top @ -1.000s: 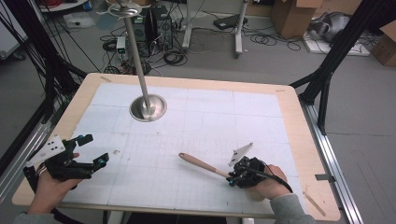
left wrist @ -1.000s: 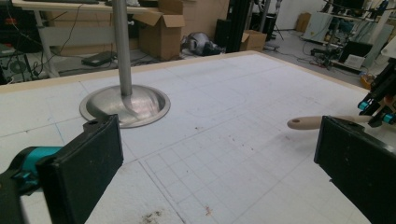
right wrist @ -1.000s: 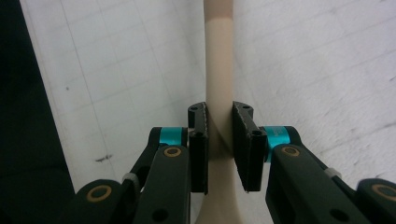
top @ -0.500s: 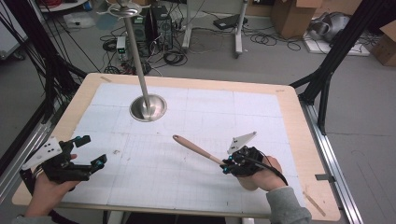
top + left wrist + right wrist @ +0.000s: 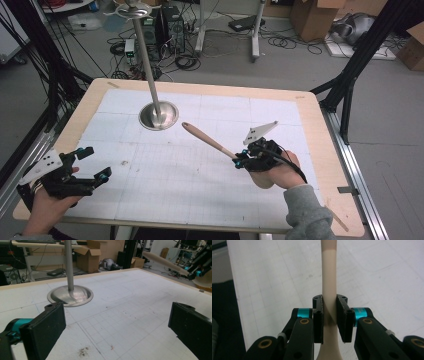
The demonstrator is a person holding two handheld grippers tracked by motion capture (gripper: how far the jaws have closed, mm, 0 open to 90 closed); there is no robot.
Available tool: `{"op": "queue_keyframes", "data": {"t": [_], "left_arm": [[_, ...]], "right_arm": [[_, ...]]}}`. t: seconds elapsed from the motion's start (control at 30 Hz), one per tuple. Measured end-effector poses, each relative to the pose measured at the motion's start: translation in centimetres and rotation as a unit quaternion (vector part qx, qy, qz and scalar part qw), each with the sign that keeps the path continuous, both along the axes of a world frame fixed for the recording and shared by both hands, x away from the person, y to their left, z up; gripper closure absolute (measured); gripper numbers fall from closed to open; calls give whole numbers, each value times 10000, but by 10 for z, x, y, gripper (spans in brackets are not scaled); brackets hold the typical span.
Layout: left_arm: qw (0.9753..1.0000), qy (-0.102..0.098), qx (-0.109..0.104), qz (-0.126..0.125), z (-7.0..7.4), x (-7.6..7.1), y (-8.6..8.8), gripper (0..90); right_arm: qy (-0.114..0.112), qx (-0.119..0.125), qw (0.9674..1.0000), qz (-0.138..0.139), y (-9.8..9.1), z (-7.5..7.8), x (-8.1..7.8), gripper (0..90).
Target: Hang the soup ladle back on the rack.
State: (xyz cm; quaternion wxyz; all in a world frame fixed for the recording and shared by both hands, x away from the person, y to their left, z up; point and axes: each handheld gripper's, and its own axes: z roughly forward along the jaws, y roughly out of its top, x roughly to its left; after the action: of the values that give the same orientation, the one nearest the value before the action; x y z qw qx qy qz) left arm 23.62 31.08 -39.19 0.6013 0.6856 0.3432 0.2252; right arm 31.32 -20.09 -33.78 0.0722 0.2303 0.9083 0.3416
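A wooden utensil with a long pale handle (image 5: 207,140) hangs above the white table mat, its free end pointing up and left toward the metal stand. My right gripper (image 5: 241,161) is shut on the wooden utensil (image 5: 329,290), both pads clamped on the handle near its wide end. From the left gripper view the wooden utensil (image 5: 165,262) shows at the upper right, held aloft. My left gripper (image 5: 91,162) rests at the table's left front, jaws wide open with nothing between them; its pads (image 5: 47,327) frame bare mat.
A metal stand with a round base (image 5: 158,115) and an upright pole (image 5: 146,55) stands on the mat at the back left. The table's wooden rim (image 5: 325,150) frames the mat. Cables, boxes and frame legs lie on the floor beyond the table.
My right gripper has lifted the wooden utensil off the mat and carried it up and away from the front edge. The left gripper has stayed where it was.
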Motion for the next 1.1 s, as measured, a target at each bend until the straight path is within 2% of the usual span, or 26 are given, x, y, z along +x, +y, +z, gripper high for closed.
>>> {"op": "queue_keyframes", "data": {"t": [0.27,0.57,0.77,0.87,0.9,1.1], "left_arm": [[10000,-6,-9,3,1,-2,0,17],[10000,-5,-78,61,1,-5,5,18],[9998,-11,-168,136,0,-9,12,18],[9997,-6,-193,146,-1,-11,14,17],[9997,-5,-188,144,-1,-11,15,17],[9997,-7,-192,174,-1,-13,15,17]], "right_arm": [[-247,255,9992,-205,13,36,16,774],[-433,223,9985,-258,32,61,29,774],[-527,377,9975,-282,42,78,40,774],[-545,422,9972,-276,43,81,43,774],[-532,483,9968,-347,44,86,46,774],[-644,526,9958,-391,46,97,53,773]]}}
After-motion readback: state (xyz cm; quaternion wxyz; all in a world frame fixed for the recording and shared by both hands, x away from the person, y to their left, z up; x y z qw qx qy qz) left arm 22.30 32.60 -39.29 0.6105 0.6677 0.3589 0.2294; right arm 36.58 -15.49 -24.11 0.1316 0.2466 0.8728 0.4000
